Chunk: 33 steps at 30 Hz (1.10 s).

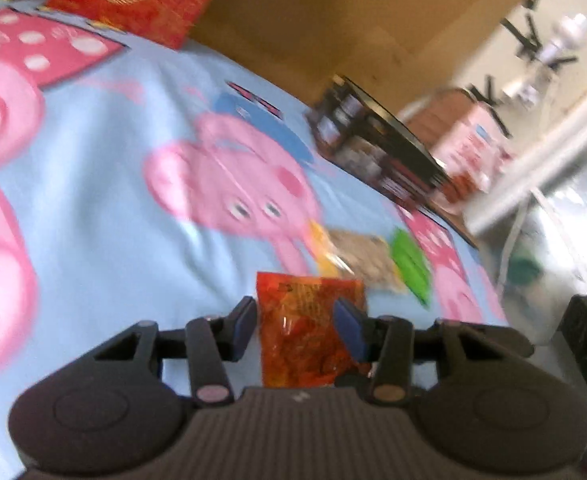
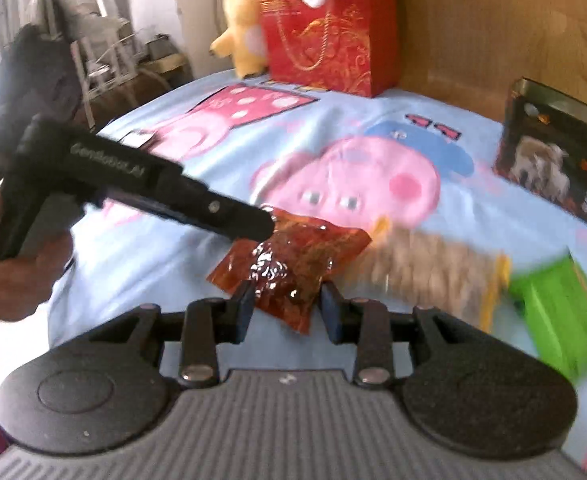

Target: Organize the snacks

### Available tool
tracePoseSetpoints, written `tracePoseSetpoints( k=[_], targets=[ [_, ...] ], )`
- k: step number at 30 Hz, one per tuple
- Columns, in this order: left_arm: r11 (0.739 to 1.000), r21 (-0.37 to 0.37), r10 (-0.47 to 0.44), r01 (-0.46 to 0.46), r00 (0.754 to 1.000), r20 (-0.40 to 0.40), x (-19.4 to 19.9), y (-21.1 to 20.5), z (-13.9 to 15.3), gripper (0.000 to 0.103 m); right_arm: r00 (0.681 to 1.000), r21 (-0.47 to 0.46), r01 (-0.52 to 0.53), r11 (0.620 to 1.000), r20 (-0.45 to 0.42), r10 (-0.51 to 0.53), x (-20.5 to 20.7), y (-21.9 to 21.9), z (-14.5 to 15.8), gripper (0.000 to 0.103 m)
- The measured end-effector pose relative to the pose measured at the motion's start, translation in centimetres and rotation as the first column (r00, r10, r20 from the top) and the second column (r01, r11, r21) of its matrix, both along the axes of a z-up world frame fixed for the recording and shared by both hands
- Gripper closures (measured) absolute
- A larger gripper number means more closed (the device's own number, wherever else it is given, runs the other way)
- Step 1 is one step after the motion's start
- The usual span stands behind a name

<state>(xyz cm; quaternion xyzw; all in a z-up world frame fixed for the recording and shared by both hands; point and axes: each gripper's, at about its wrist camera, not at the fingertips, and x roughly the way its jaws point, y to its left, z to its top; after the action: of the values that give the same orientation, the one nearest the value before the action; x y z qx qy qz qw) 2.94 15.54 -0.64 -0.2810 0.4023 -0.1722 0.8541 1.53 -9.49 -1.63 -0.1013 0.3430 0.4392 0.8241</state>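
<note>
The left gripper (image 1: pixel 297 328) has its fingers spread, and the orange-red snack packet (image 1: pixel 307 328) sits between them on the blue cartoon-pig sheet (image 1: pixel 105 184). The right gripper (image 2: pixel 287 312), also spread, hovers at the packet's near corner. Just beyond lie a biscuit pack (image 2: pixel 425 272) and a green packet (image 2: pixel 557 312); farther back stands a red gift bag (image 2: pixel 329 32).

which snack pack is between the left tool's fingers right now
The orange-red snack packet, sitting between the left tool fingers. The beige biscuit pack and the green packet lie farther off on the bedsheet, untouched.
</note>
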Motion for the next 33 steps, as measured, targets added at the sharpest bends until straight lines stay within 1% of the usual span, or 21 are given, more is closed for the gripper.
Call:
tracePoseSetpoints(
  k=[2, 4, 6, 8, 10, 13, 14, 15, 16, 17, 18, 20, 21, 23, 24, 27, 29, 30, 31, 32, 33],
  targets=[
    [0.999, -0.014, -0.048, 0.048, 0.999, 0.000, -0.4, -1.6, -0.1, 0.060, 1.000, -0.008, 0.011, 1.000, 0.006, -0.011, -1.2, -1.5, -0.2, 0.064],
    [0.995, 0.006, -0.100, 0.100, 0.995, 0.010, -0.3, -3.8, -0.1, 0.060, 0.998, -0.009, 0.057, 0.998, 0.009, -0.057, -2.3, -3.5, -0.4, 0.062],
    [0.989, 0.018, -0.146, 0.145, 0.989, 0.015, -0.2, -5.7, 0.0, 0.056, 0.994, 0.014, 0.111, 0.994, -0.008, -0.111, -2.5, -4.4, -0.5, 0.059],
    [0.981, 0.019, -0.195, 0.195, 0.981, 0.011, -0.1, -7.6, 0.2, 0.054, 0.986, 0.021, 0.168, 0.986, 0.004, -0.168, -3.1, -5.8, -0.6, 0.057],
    [0.971, 0.025, -0.237, 0.237, 0.971, 0.007, -0.1, -9.2, 0.2, 0.054, 0.975, 0.024, 0.220, 0.975, 0.030, -0.221, -3.8, -7.1, -0.9, 0.052],
    [0.961, 0.065, -0.270, 0.268, 0.963, 0.023, -0.2, -11.3, 0.3, 0.054, 0.958, 0.049, 0.281, 0.958, 0.041, -0.283, -4.4, -8.9, -1.3, 0.051],
    [0.960, 0.075, -0.271, 0.269, 0.962, 0.027, -0.3, -11.7, 0.3, 0.054, 0.954, 0.057, 0.295, 0.954, 0.040, -0.297, -4.5, -9.4, -1.4, 0.053],
    [0.960, 0.087, -0.269, 0.266, 0.963, 0.029, -0.3, -12.1, 0.4, 0.054, 0.950, 0.062, 0.307, 0.950, 0.044, -0.310, -4.7, -9.7, -1.5, 0.056],
    [0.961, 0.094, -0.265, 0.261, 0.964, 0.029, -0.2, -12.4, 0.4, 0.054, 0.945, 0.061, 0.318, 0.946, 0.054, -0.321, -4.8, -9.9, -1.5, 0.063],
    [0.961, 0.095, -0.261, 0.258, 0.965, 0.027, -0.1, -12.6, 0.5, 0.054, 0.941, 0.063, 0.329, 0.942, 0.067, -0.333, -4.9, -9.9, -1.6, 0.066],
    [0.962, 0.086, -0.264, 0.261, 0.964, 0.028, 0.0, -12.8, 0.6, 0.054, 0.937, 0.070, 0.338, 0.939, 0.067, -0.342, -4.9, -10.0, -1.7, 0.067],
    [0.953, 0.034, -0.302, 0.300, 0.953, 0.034, 0.2, -13.2, 1.0, 0.059, 0.933, 0.096, 0.344, 0.934, 0.076, -0.351, -5.0, -10.2, -1.7, 0.069],
    [0.946, 0.019, -0.324, 0.324, 0.945, 0.034, 0.3, -13.6, 1.2, 0.064, 0.933, 0.106, 0.342, 0.934, 0.083, -0.351, -4.9, -10.2, -1.6, 0.076],
    [0.941, 0.078, -0.334, 0.329, 0.941, 0.056, 0.2, -14.8, 1.9, 0.064, 0.934, 0.119, 0.335, 0.935, 0.084, -0.346, -4.4, -10.2, -1.6, 0.077],
    [0.937, 0.100, -0.342, 0.335, 0.938, 0.062, 0.3, -15.3, 2.0, 0.064, 0.935, 0.107, 0.334, 0.936, 0.090, -0.344, -3.9, -10.1, -1.8, 0.077],
    [0.939, 0.100, -0.335, 0.329, 0.940, 0.057, 0.8, -14.9, 2.2, 0.063, 0.939, 0.127, 0.327, 0.937, 0.066, -0.336, -3.0, -10.3, -2.2, 0.077],
    [0.950, 0.106, -0.302, 0.295, 0.951, 0.060, 0.9, -13.8, 2.4, 0.055, 0.936, 0.143, 0.337, 0.930, 0.053, -0.348, -2.9, -10.9, -2.2, 0.078],
    [0.958, 0.116, -0.269, 0.261, 0.961, 0.060, 1.0, -13.1, 2.5, 0.047, 0.933, 0.153, 0.347, 0.925, 0.044, -0.357, -2.8, -11.3, -2.2, 0.078],
    [0.966, 0.116, -0.237, 0.230, 0.970, 0.060, 1.1, -12.2, 2.5, 0.041, 0.930, 0.169, 0.359, 0.918, 0.022, -0.368, -2.7, -11.9, -2.4, 0.078],
    [0.971, 0.109, -0.218, 0.212, 0.975, 0.049, 1.4, -11.8, 2.4, 0.038, 0.927, 0.195, 0.370, 0.908, -0.007, -0.376, -2.5, -12.7, -2.6, 0.078],
    [0.976, 0.087, -0.203, 0.200, 0.979, 0.021, 1.8, -11.1, 2.0, 0.032, 0.924, 0.224, 0.378, 0.898, -0.039, -0.379, -2.4, -13.4, -2.8, 0.078]
  ],
)
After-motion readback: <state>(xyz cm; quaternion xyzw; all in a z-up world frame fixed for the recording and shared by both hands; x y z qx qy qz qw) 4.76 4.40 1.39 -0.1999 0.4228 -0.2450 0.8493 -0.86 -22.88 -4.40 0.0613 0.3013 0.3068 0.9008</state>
